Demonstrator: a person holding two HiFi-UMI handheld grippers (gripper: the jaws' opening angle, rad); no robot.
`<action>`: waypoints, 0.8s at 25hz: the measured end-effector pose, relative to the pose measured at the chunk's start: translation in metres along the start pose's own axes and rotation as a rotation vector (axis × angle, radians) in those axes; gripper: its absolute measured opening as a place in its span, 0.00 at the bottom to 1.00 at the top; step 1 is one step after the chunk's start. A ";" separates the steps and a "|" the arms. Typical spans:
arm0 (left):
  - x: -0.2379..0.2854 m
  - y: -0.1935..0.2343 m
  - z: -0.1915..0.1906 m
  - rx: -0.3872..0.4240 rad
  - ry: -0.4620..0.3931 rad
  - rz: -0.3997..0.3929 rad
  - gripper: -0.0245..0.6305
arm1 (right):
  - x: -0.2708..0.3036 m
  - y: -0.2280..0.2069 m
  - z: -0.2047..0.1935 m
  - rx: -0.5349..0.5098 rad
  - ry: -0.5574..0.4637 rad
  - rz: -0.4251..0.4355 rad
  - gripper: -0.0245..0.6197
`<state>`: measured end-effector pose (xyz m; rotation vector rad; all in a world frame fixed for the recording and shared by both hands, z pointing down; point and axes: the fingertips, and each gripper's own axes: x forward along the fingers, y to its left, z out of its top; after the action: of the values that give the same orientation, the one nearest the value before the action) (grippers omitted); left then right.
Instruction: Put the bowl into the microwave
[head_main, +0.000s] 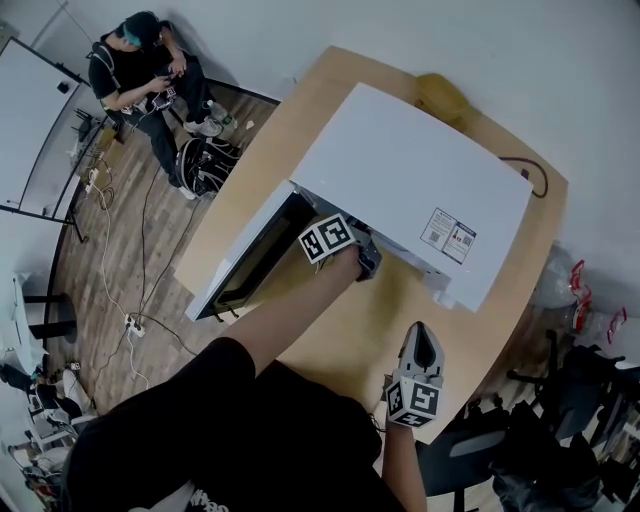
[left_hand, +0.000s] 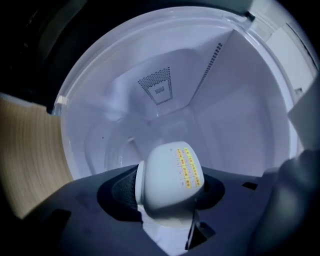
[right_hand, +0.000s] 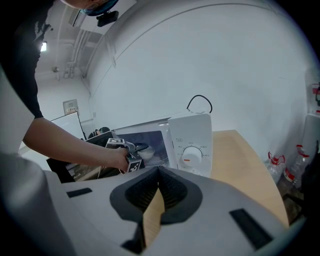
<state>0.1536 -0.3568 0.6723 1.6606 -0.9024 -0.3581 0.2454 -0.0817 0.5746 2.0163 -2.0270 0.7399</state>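
A white bowl (left_hand: 167, 182) with a yellow label is clamped between the jaws of my left gripper (left_hand: 165, 200), and it hangs inside the white microwave cavity (left_hand: 165, 95) above the glass turntable (left_hand: 117, 150). In the head view the left gripper (head_main: 366, 258) reaches into the open front of the white microwave (head_main: 410, 180), whose door (head_main: 250, 265) swings out to the left. The right gripper view shows the microwave (right_hand: 192, 135) from the front. My right gripper (head_main: 423, 335) hovers over the wooden table (head_main: 360, 340) in front of the microwave, shut with nothing between its jaws.
The microwave's black cord (head_main: 530, 175) loops behind it, near a yellowish object (head_main: 440, 95). A person (head_main: 150, 60) sits on the floor at the upper left, with cables (head_main: 125, 320) strung across the wood floor. Plastic bottles (head_main: 578, 290) and a dark chair (head_main: 470, 450) stand on the right.
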 end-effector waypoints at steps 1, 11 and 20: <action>0.000 0.002 0.002 0.057 -0.003 0.030 0.37 | 0.000 -0.001 -0.001 0.000 0.001 0.000 0.13; -0.002 0.012 0.006 0.227 0.036 0.153 0.37 | -0.010 -0.006 -0.008 0.007 0.007 -0.026 0.13; 0.008 -0.011 -0.027 -0.115 0.117 -0.061 0.38 | -0.016 -0.005 -0.018 -0.004 0.024 -0.017 0.13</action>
<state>0.1808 -0.3435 0.6725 1.5881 -0.7322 -0.3441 0.2475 -0.0586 0.5835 2.0096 -1.9942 0.7521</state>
